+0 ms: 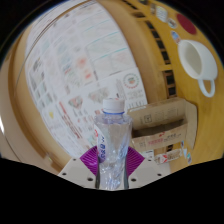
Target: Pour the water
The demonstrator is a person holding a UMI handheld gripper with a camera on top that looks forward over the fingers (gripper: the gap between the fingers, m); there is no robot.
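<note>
The gripper [112,165] holds a clear plastic water bottle [112,140] upright between its two fingers, with a purple pad [93,157] pressed against the bottle's left side and the other pad against its right. The lower part of the bottle runs down between the fingers and is cut off there, so its base cannot be seen. A white screw cap [114,102] sits on the neck, and a pale label wraps the middle of the body; its print is too small to read.

Beyond the bottle lies a light wooden table [165,70]. A large white sheet [80,65] printed with rows of small coloured pictures covers much of it to the left and behind the bottle; the pictures themselves are too small to make out. To the right of the bottle, well apart from it, stands a white mug [198,62] with its handle turned toward the camera; what it contains cannot be told. Just right of the bottle, a brown cardboard box [160,125] rests near the table's edge, partly hidden behind the right finger. Small objects at the far edge of the table, one of them red [187,22], are unclear.
</note>
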